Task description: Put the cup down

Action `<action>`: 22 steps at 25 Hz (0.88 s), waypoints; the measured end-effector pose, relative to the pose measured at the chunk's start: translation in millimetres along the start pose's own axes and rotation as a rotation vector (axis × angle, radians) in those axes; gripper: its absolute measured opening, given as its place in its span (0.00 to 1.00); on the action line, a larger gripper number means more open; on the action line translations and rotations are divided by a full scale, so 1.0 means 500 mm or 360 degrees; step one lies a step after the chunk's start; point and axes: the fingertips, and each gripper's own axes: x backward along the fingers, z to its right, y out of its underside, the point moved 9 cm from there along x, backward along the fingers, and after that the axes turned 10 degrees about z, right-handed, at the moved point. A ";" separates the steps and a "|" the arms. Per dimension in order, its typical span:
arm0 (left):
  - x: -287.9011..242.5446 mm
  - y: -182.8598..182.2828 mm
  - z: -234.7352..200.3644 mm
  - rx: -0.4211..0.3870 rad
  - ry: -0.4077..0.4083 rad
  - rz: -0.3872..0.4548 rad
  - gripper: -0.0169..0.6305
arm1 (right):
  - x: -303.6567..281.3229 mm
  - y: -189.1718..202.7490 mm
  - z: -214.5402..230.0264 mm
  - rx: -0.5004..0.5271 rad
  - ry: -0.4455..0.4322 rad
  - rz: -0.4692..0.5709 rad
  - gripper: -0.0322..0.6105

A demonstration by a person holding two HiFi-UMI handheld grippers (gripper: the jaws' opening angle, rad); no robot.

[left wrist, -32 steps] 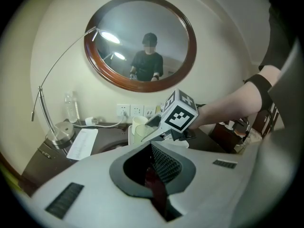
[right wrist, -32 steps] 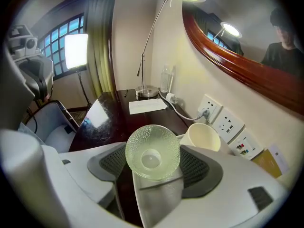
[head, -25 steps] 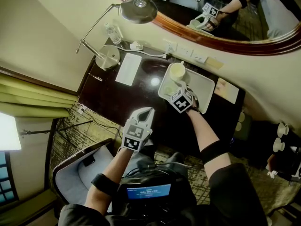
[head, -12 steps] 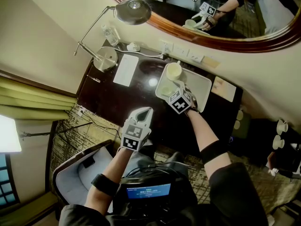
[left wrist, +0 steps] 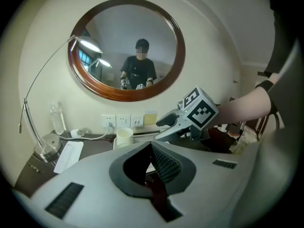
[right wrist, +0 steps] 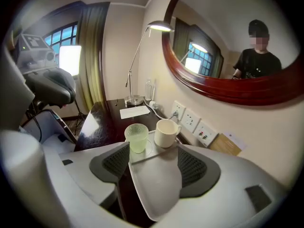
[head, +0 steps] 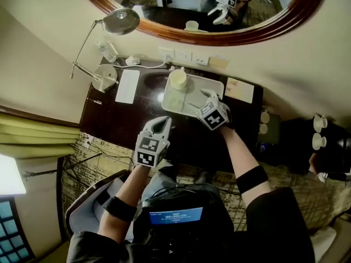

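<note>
A pale green glass cup stands upright on the white tray, next to a white mug. In the head view the tray lies at the back of the dark desk, with the mug at its far left corner and the glass in front of it. My right gripper hovers open over the tray's near end, short of both cups. Its jaws have just been closing, with nothing between them. My left gripper is shut and empty above the desk's front edge.
A desk lamp with a round base, a water bottle and a sheet of paper occupy the desk's left. Wall sockets and an oval mirror are behind. A chair sits at lower left.
My right gripper has drawn back and up from the glass, which stays on the tray. The left gripper has lifted a little. The head camera has tilted, so the desk sits higher in view.
</note>
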 end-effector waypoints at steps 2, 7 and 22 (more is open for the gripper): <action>-0.014 -0.011 0.022 -0.0012 0.0039 0.0003 0.03 | 0.061 0.012 0.020 -0.0072 0.0100 0.0044 0.43; -0.049 -0.039 0.077 -0.0017 0.0116 0.0011 0.03 | 0.208 0.063 0.065 -0.0224 0.0333 0.0117 0.14; -0.161 -0.080 0.211 -0.0079 0.0293 0.0092 0.03 | 0.541 0.234 0.124 -0.0638 0.0827 0.0252 0.05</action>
